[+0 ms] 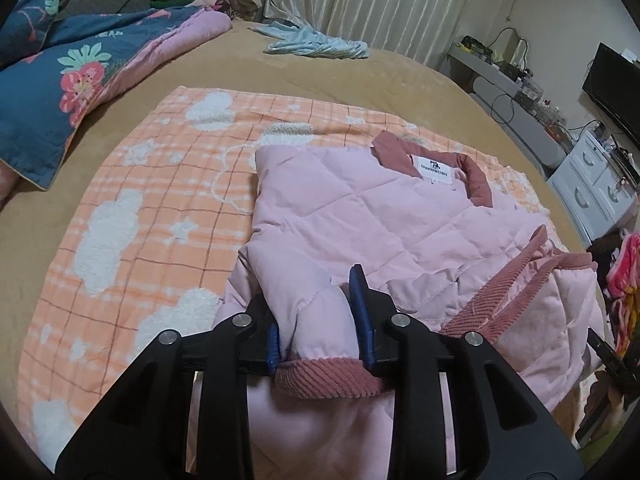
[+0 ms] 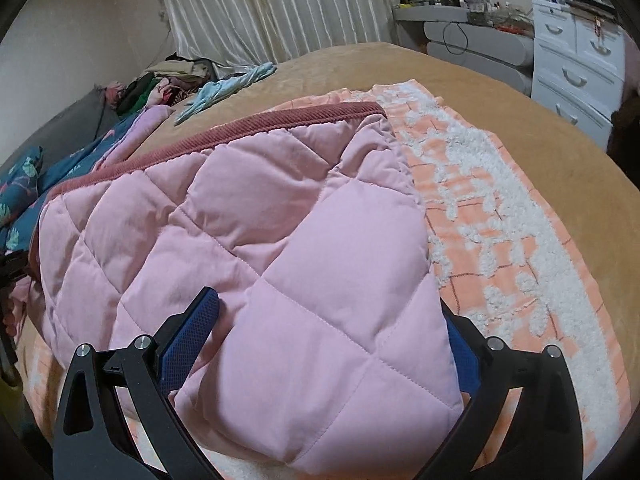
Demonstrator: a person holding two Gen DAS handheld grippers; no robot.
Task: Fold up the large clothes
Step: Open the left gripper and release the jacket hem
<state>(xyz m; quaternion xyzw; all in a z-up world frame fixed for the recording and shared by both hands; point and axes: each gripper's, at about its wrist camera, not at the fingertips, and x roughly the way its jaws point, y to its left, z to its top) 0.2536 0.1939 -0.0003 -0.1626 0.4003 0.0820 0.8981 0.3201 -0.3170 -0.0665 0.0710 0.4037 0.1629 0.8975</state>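
pink quilted jacket lies on an orange checked blanket with fluffy white cloud shapes, which is spread over the tan bed cover. its dusty-rose corduroy collar with a white label sits ahead of the left gripper and a little to its right.

a padded fold of the jacket, edged at the near end with a corduroy cuff, runs between the left gripper's blue pads. the jaws stand narrow, with the pads right against the fabric on both sides; whether they press it i cannot tell.

the right gripper has its jaws spread wide. a big quilted bulge of the jacket fills the space between its fingers; the left pad looks just clear of the cloth, and the right pad is mostly hidden behind it. beyond this gripper the jacket's corduroy-trimmed edge runs across the view, and the blanket shows to its right.

far ahead and left of the left gripper are a navy floral quilt and a light blue garment on the bed cover. off to the right stand white drawers and a grey shelf with cables.
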